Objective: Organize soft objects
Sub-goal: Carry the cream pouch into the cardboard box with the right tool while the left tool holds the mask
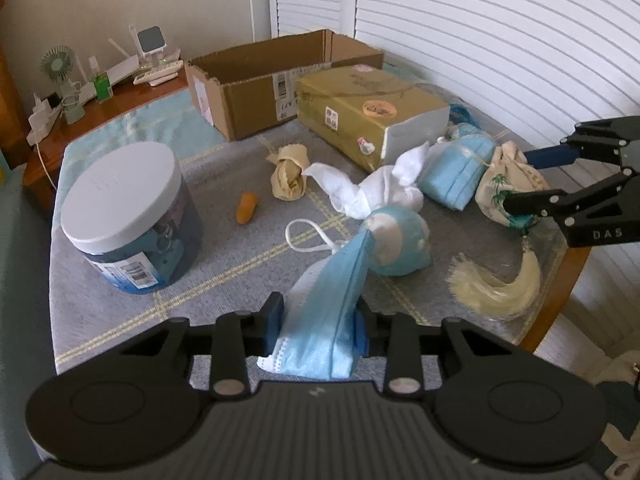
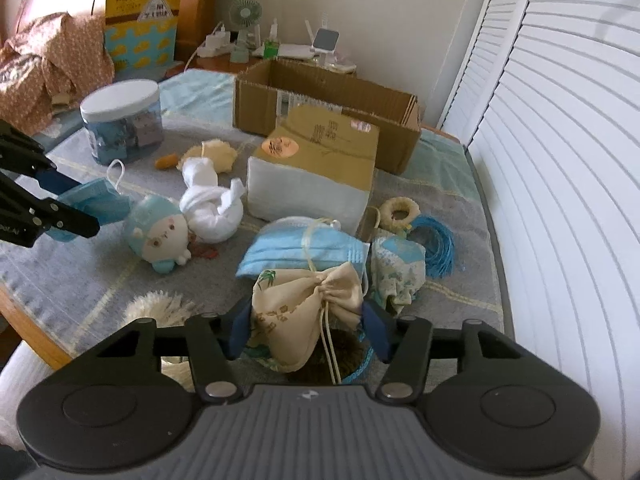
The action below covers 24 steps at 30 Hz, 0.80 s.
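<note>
My left gripper (image 1: 320,320) is shut on a blue face mask (image 1: 332,300) just above the grey cloth; it also shows in the right wrist view (image 2: 96,200). My right gripper (image 2: 306,320) is shut on a cream drawstring pouch (image 2: 304,308), which also shows in the left wrist view (image 1: 508,184). Between them lie a blue plush doll (image 2: 160,236), a knotted white cloth (image 2: 212,208), a stack of blue masks (image 2: 304,248) and a beige knotted cloth (image 1: 290,172).
An open cardboard box (image 1: 256,92) stands at the back, a yellow tissue pack (image 1: 368,112) in front of it. A white-lidded jar (image 1: 128,216) is at left. An orange piece (image 1: 246,208), a cream tassel (image 1: 496,288) and blue cord (image 2: 438,248) lie about. Table edge at right (image 1: 560,292).
</note>
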Each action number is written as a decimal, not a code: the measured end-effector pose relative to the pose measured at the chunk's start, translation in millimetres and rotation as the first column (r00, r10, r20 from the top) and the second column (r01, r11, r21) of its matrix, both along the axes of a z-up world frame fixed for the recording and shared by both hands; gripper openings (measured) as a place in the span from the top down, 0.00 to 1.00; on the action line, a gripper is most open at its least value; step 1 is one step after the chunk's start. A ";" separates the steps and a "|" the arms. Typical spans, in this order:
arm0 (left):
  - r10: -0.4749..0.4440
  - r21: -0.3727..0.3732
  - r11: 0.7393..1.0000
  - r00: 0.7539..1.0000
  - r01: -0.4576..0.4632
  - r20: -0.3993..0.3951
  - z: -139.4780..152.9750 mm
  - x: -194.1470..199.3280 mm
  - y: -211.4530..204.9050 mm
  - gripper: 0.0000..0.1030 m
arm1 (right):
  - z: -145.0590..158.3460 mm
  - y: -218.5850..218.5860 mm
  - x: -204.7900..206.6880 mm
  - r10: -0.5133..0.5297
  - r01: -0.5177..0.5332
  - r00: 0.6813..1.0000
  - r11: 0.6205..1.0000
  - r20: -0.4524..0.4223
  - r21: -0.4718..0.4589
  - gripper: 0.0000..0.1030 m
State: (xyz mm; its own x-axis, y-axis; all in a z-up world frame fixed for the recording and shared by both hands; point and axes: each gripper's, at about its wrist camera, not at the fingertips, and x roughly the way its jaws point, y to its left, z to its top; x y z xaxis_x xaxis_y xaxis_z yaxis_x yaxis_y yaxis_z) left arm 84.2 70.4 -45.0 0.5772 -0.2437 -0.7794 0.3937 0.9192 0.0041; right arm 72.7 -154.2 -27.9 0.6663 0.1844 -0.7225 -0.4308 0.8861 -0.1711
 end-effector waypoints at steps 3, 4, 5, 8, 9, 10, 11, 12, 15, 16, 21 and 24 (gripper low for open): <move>-0.006 0.009 1.000 1.000 0.006 0.013 7.4 -4.5 -1.2 0.67 | 9.9 -3.1 -3.4 0.002 -0.002 1.000 1.000 0.019 0.019 0.40; -0.007 0.011 1.000 1.000 0.007 0.016 9.6 -5.9 -1.3 0.67 | 13.8 -4.3 -4.4 0.001 -0.001 1.000 1.000 0.024 0.027 0.40; -0.008 0.010 1.000 1.000 0.008 0.019 11.9 -7.0 -1.3 0.67 | 17.5 -5.3 -5.0 0.001 -0.002 1.000 0.999 0.029 0.034 0.40; -0.004 0.012 1.000 1.000 0.003 0.022 17.2 -8.5 -1.0 0.67 | 28.6 -7.7 -4.4 -0.003 0.001 0.999 0.998 0.043 0.057 0.40; -0.004 0.014 1.000 1.000 0.004 0.026 19.5 -9.4 -0.6 0.67 | 32.1 -8.4 -3.6 -0.004 0.001 0.999 0.998 0.047 0.063 0.40; -0.003 0.017 1.000 1.000 0.003 0.030 21.7 -9.8 -0.1 0.67 | 35.6 -9.2 -2.6 -0.006 0.002 0.999 0.998 0.051 0.067 0.40; -0.001 0.019 1.000 0.999 0.001 0.035 24.0 -10.3 0.3 0.67 | 39.4 -9.2 -1.8 -0.008 0.005 0.998 0.998 0.057 0.069 0.40; -0.001 0.018 1.000 0.999 0.000 0.039 26.7 -10.4 0.8 0.67 | 43.5 -9.4 -0.9 -0.009 0.005 0.998 0.997 0.063 0.071 0.40; 0.003 0.011 1.000 0.999 -0.003 0.052 34.4 -9.1 3.1 0.67 | 56.9 -10.3 4.7 -0.015 0.008 0.997 0.996 0.074 0.088 0.40; 0.002 0.008 1.000 0.998 -0.002 0.058 36.7 -8.4 3.7 0.67 | 61.4 -10.6 7.7 -0.016 0.009 0.997 0.996 0.077 0.094 0.40; -0.006 0.001 1.000 0.996 0.006 0.086 47.0 0.0 4.6 0.67 | 82.9 -12.0 28.2 -0.039 0.027 0.994 0.992 0.099 0.124 0.40; -0.013 0.001 1.000 0.995 0.013 0.095 50.8 6.6 4.5 0.67 | 93.0 -9.5 44.3 -0.045 0.031 0.994 0.991 0.103 0.134 0.40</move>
State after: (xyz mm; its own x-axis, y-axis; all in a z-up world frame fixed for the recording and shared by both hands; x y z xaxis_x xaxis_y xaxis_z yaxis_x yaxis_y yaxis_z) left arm 90.8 75.0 5.7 0.6456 -0.2509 -0.7212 0.4031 0.9142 0.0427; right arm 117.0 -163.7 65.0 0.7458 0.2464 -0.6189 -0.3820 0.9193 -0.0943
